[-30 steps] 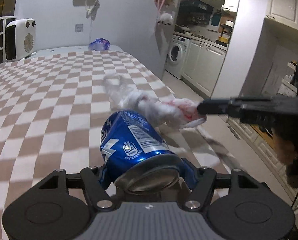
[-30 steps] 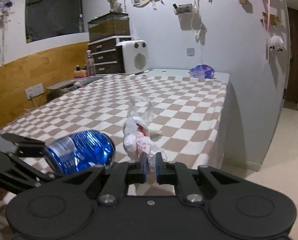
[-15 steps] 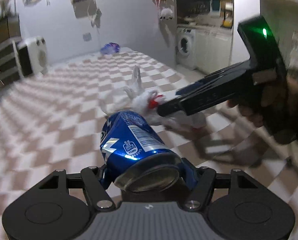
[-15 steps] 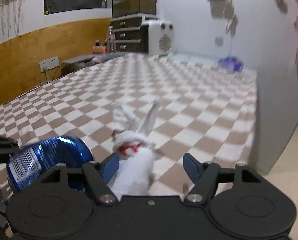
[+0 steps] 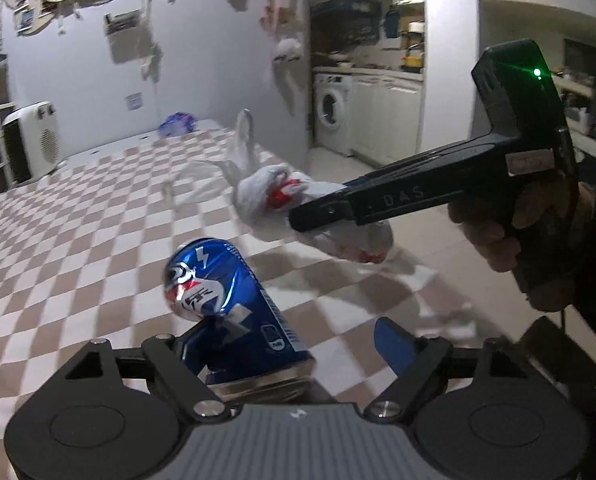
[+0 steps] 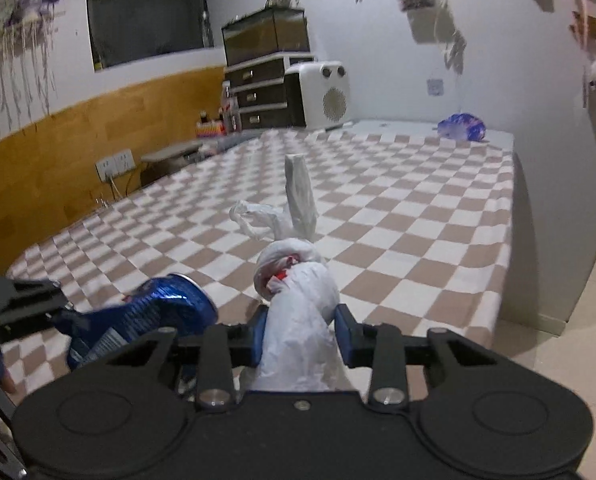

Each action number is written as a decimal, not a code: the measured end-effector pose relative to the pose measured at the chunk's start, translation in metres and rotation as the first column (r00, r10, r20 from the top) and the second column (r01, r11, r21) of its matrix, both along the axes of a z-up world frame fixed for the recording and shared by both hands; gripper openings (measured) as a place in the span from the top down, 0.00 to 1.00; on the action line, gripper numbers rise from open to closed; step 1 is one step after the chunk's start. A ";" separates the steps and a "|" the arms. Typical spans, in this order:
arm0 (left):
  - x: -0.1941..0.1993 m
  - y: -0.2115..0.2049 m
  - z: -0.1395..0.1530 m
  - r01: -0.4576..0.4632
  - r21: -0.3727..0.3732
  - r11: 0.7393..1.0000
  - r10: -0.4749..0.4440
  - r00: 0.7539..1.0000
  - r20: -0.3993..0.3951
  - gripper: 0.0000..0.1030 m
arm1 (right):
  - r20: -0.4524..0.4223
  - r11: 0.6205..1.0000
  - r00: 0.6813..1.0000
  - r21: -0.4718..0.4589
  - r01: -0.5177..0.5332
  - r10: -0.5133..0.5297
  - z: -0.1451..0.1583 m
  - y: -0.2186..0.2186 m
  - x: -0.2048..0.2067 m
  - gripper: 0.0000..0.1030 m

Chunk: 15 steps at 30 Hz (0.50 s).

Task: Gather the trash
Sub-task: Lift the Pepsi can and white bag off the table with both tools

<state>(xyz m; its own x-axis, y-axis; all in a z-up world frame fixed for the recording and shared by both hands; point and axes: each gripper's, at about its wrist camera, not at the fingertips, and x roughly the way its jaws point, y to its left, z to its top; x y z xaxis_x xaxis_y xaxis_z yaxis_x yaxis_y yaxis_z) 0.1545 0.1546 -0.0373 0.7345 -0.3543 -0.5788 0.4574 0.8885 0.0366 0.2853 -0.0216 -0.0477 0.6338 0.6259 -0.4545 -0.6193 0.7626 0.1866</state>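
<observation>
The left tongs [image 5: 290,344] are opening: a second ago both blue pads were clamping the blue can [image 5: 226,304], and now the right-hand pad is standing clear of it at lower right of centre in the left view, while the can is leaning against the left-hand pad, rolled so its logo faces up. The right tongs [image 6: 300,330], pinched nearly shut on the white knotted bag [image 6: 298,320] a second ago and spread wide half a second ago, are closing again around its middle. In the left view they are now reaching in from the right edge, higher in the frame.
</observation>
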 end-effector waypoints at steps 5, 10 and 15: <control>-0.004 -0.018 0.000 0.084 -0.039 0.996 -0.084 0.996 -0.002 0.17 | 0.007 0.999 1.000 0.053 0.007 -0.007 0.006 -0.022 -0.017 0.65; -0.005 -0.038 -0.002 0.129 -0.023 0.991 -0.129 0.992 -0.008 0.17 | -0.002 0.995 1.000 0.096 0.015 -0.015 0.006 -0.038 -0.027 0.65; -0.011 -0.043 0.004 0.133 0.029 0.991 -0.133 0.991 0.000 0.16 | -0.030 0.995 0.999 0.098 0.018 -0.015 -0.003 -0.046 -0.030 0.65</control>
<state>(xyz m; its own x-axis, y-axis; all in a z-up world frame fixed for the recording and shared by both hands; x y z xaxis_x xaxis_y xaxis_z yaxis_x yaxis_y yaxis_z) 0.1439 0.1115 -0.0334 0.6829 -0.4321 -0.5890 0.5713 0.8184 0.0621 0.2549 -0.0674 -0.0511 0.6320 0.6579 -0.4096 -0.5998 0.7499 0.2791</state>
